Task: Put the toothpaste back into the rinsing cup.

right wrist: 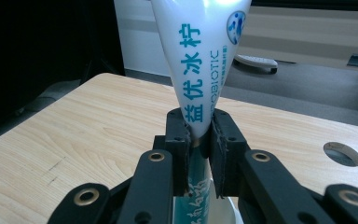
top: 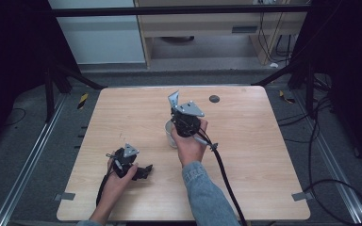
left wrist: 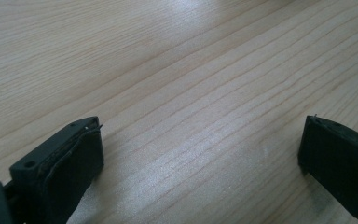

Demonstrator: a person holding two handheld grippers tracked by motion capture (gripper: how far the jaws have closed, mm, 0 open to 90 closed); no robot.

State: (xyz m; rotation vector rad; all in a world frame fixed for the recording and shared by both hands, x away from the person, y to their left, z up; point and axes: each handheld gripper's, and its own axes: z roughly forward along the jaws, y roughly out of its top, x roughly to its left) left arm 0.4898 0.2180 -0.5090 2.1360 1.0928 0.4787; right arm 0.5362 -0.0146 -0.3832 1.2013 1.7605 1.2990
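Note:
My right gripper (right wrist: 199, 126) is shut on a white toothpaste tube (right wrist: 200, 70) with teal lettering. The tube stands upright with its wide flat end up. In the high view the right gripper (top: 175, 117) holds the tube (top: 173, 100) over a pale cup (top: 170, 135) near the table's middle, and the tube's lower end reaches down at the cup's rim (right wrist: 230, 210). My left gripper (top: 143, 170) rests low on the tabletop at the front left. Its jaws stand wide apart in the left gripper view (left wrist: 200, 149), with bare wood between them.
The light wooden table (top: 245, 155) has a round cable hole (top: 214, 99) at the back right. The right gripper's black cable (top: 224, 169) trails toward the front edge. Dark stands and cables surround the table on the floor.

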